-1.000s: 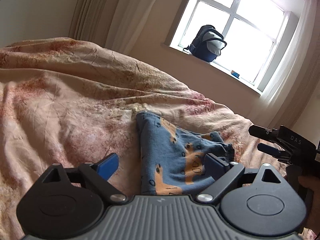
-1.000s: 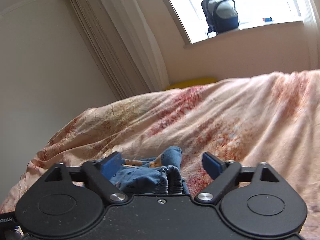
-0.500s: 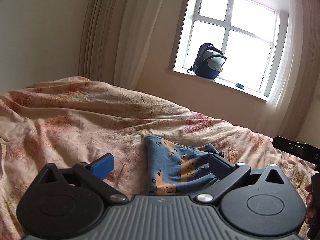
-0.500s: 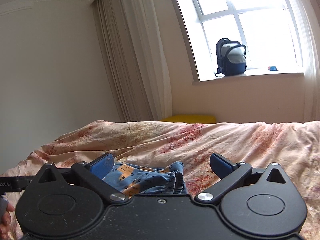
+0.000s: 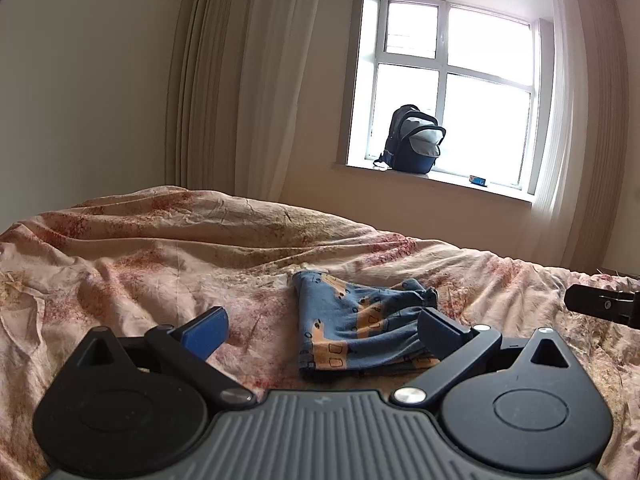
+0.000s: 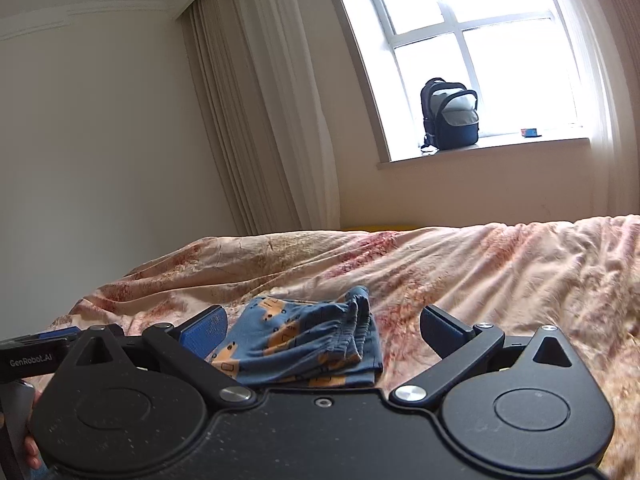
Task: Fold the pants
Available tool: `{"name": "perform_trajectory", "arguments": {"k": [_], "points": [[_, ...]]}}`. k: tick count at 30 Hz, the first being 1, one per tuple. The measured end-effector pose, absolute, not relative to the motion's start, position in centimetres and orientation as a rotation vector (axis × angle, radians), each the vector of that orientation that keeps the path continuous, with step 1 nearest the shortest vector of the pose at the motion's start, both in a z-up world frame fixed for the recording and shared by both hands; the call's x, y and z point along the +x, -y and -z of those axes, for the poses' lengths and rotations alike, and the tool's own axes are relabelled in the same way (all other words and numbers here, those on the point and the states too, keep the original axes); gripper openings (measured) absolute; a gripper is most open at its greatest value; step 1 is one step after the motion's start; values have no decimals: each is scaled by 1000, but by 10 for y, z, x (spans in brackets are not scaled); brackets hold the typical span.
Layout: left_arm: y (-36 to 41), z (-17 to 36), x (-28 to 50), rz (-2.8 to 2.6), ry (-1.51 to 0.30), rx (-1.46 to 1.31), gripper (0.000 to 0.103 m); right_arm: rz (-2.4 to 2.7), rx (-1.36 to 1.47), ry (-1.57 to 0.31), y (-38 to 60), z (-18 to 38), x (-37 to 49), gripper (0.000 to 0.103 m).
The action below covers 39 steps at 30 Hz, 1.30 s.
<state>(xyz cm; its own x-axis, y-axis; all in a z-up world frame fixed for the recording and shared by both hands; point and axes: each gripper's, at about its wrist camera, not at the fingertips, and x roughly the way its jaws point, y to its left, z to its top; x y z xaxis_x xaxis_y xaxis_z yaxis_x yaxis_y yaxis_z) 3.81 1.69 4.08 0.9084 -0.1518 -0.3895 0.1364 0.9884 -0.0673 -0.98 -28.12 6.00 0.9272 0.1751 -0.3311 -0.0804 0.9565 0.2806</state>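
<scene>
The pants (image 5: 352, 332) lie as a compact folded bundle on the bedspread (image 5: 160, 264), waistband stacked at one end; I judge the folding essentially done, with at most a tidy-up left. My left gripper (image 5: 320, 330) and right gripper (image 6: 320, 326) both hang just short of the bundle, fingers spread wide, holding nothing. The near edge of the bundle is hidden behind each gripper body (layer count unreadable).

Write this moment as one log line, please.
blue cotton pants with orange print: folded, on floral bedspread | left gripper: open, empty | right gripper: open, empty
</scene>
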Motion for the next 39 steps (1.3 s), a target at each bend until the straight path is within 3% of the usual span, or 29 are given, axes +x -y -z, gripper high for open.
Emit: {"name": "perform_trajectory", "arguments": {"k": [12,39], "points": [[-19,-1,21,87,-444,-47,103,-89,192,-347,272,-38,-35,102],[-15,6,27,88,-491,-8,103,-102,182,-418,269,-20,-22,102]]}}
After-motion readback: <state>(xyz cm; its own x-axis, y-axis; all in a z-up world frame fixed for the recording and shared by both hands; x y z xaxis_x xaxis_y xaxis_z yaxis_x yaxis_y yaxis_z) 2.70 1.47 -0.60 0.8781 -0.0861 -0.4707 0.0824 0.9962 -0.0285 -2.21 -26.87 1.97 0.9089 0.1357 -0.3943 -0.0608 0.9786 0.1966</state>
